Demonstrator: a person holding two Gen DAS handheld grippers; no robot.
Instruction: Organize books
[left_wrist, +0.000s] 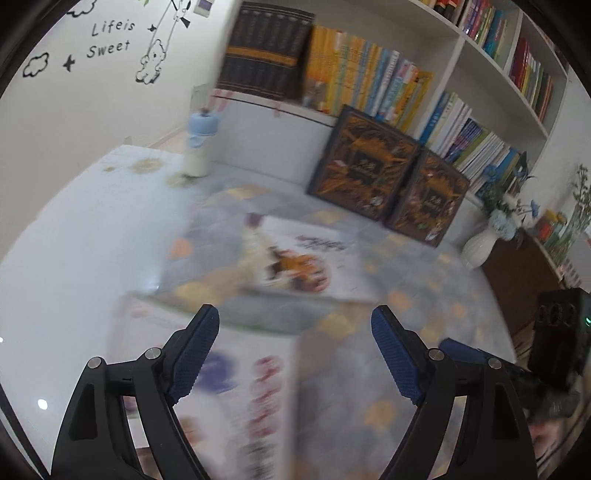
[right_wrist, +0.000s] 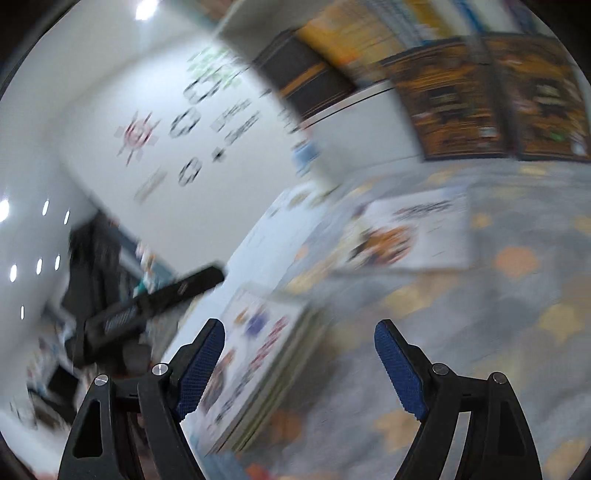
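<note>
A white picture book (left_wrist: 306, 258) lies flat on the patterned tablecloth (left_wrist: 424, 306). A second white book (left_wrist: 221, 387) lies nearer, under my left gripper (left_wrist: 295, 328), which is open and empty above its far edge. In the right wrist view both books show, blurred: the far one (right_wrist: 410, 236) and the near one (right_wrist: 255, 365). My right gripper (right_wrist: 299, 339) is open and empty over the near book's right edge. The left gripper's body (right_wrist: 147, 310) shows at the left there. Two dark ornate books (left_wrist: 388, 181) lean against the bookshelf (left_wrist: 458, 40).
The shelves hold several rows of upright books. A pale blue bottle (left_wrist: 199, 144) stands at the table's far left. A white vase with flowers (left_wrist: 480, 243) stands at the right by a brown cabinet (left_wrist: 517, 280). The right gripper (left_wrist: 554, 332) shows at the right edge.
</note>
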